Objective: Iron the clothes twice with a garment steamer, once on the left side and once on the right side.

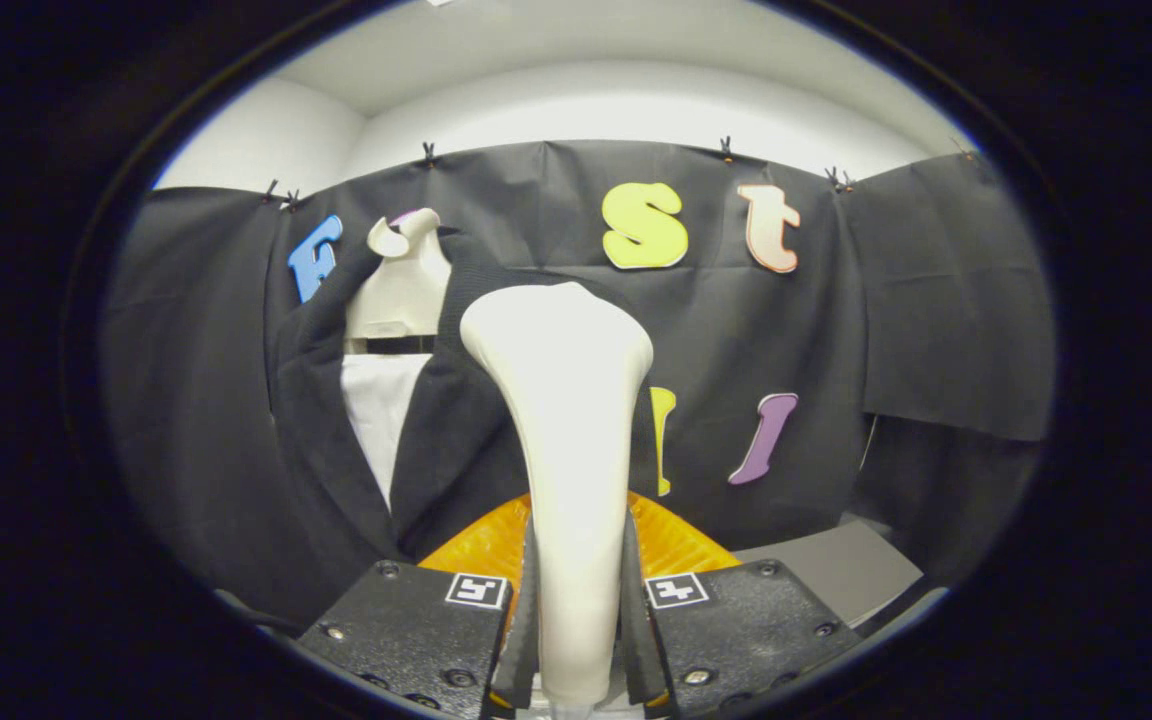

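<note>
My gripper (576, 585) is shut on the cream-white garment steamer (561, 400), both fingers pressing on its narrow handle. The steamer's wide head points forward and up, level with the chest of a dark jacket (456, 420). That jacket hangs on a cream mannequin torso (401, 285) just ahead and to the left of the fingers, over a white shirt (376, 410). The steamer head covers part of the jacket's right lapel and shoulder; I cannot tell whether it touches the cloth.
Black cloth (836, 330) forms the booth's wall behind the mannequin, under a white wall and ceiling. A grey table surface (826, 570) lies low on the right beyond the fingers.
</note>
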The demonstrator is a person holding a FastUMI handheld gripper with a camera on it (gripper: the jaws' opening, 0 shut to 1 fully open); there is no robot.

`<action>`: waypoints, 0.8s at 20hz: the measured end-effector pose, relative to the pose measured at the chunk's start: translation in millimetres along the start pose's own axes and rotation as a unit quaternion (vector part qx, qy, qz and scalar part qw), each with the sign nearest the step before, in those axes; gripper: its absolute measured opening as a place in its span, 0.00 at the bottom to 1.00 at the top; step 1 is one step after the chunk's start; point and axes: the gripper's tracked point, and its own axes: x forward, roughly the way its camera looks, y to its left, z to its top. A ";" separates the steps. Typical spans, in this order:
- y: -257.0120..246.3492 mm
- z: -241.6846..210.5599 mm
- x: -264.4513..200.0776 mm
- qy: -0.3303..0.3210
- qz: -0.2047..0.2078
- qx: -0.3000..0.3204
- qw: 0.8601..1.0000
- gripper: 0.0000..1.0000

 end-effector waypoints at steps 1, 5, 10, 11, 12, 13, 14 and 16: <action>6.7 4.0 2.2 -0.003 -0.001 -0.006 1.000 0.37; 21.4 6.1 12.5 -0.003 -0.014 -0.024 1.000 0.37; 20.9 -14.2 23.1 0.022 -0.023 -0.027 0.999 0.37; 20.1 -18.1 23.1 0.023 -0.025 -0.029 0.999 0.37; 20.1 -21.4 23.9 0.026 -0.026 -0.029 0.999 0.37; 18.5 -25.1 23.8 0.029 -0.026 -0.028 0.999 0.37; 17.6 -28.1 23.6 0.031 -0.028 -0.029 0.999 0.37; 12.6 -34.2 21.0 0.034 -0.029 -0.028 0.999 0.37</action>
